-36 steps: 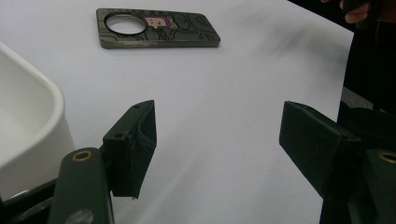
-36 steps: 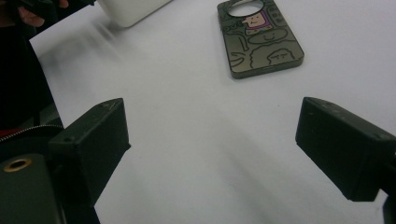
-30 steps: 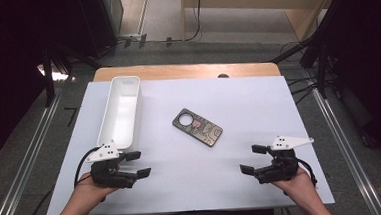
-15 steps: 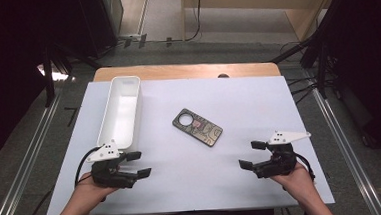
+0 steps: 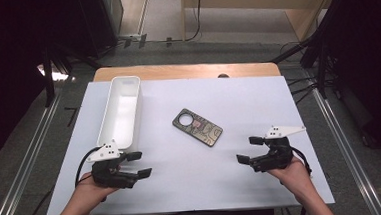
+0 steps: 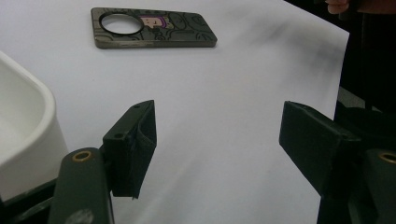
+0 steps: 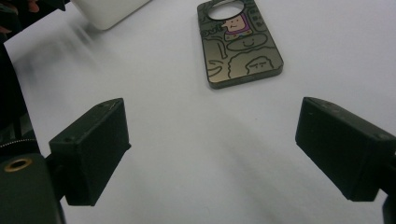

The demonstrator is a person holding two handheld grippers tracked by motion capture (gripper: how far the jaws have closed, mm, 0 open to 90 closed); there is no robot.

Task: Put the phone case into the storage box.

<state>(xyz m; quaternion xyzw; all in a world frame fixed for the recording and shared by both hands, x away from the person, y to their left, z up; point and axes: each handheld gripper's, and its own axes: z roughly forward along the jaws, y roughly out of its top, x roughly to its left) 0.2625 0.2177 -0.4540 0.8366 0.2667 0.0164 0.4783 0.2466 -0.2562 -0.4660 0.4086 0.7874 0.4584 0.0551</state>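
A dark phone case (image 5: 197,127) with a round camera hole and cartoon drawings lies flat near the middle of the white table cover (image 5: 193,177). It also lies ahead of the jaws in the left gripper view (image 6: 154,28) and in the right gripper view (image 7: 240,44). A long white bin (image 5: 120,112) stands empty at the left, its corner (image 6: 23,135) close beside my left jaws. My left gripper (image 5: 138,164) rests open near the front left. My right gripper (image 5: 248,149) rests open at the front right. Nothing sits between either pair of jaws.
The wooden table edge (image 5: 186,71) runs along the back beyond the white cover. Metal rails (image 5: 341,148) flank both sides. A dark cable (image 5: 82,164) trails from the left gripper. The white bin's end (image 7: 112,11) lies far off in the right gripper view.
My right gripper has shifted slightly forward and left towards the phone case. The left gripper, the case and the bin have stayed put.
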